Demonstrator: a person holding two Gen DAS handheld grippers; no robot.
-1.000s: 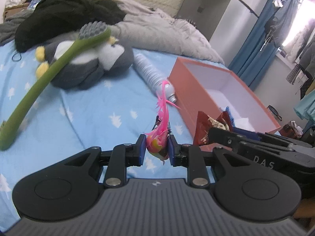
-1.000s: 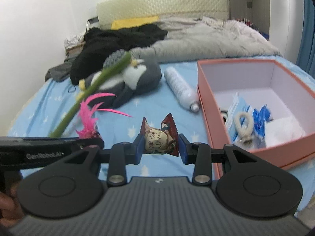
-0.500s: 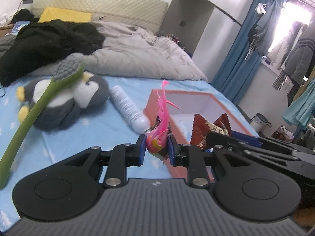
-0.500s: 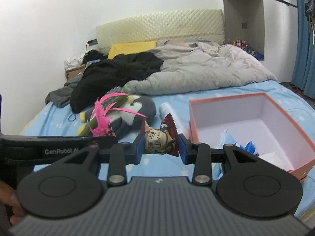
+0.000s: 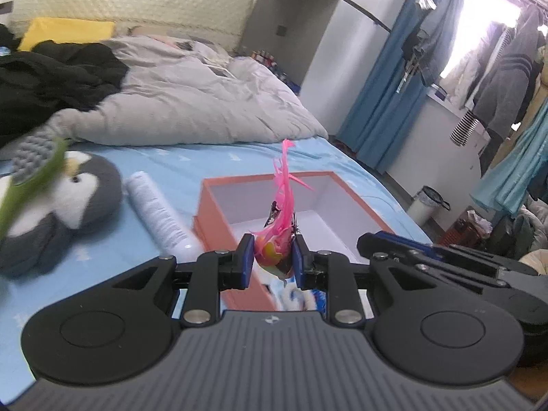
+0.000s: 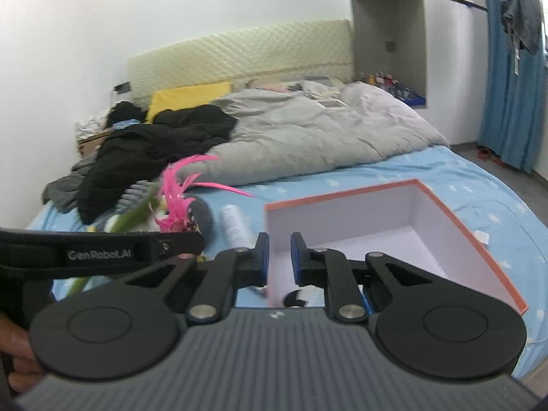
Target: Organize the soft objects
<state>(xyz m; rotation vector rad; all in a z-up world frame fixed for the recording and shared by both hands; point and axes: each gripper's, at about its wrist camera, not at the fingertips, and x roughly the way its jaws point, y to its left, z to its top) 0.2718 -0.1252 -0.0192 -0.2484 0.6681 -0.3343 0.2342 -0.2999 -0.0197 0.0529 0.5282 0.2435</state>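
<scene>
Daylit bedroom, soft and even, with blur from motion.

A window (image 5: 479,34) behind the blue curtain (image 5: 387,96) is blown out to white glare in the left wrist view; the white wall (image 6: 85,34) looks evenly bright. The plush penguin (image 5: 68,205) and green brush (image 5: 27,185) smear at the left edge. Straight lines bow toward the frame edges, and the corners darken.

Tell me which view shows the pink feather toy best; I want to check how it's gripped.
The left wrist view: the pink feather toy sits centred and close, pinched between the left claw pads, feathers pointing up. The right wrist view shows only its blurred feathers at the left, above the left claw's arm, with the grip itself hidden.
</scene>
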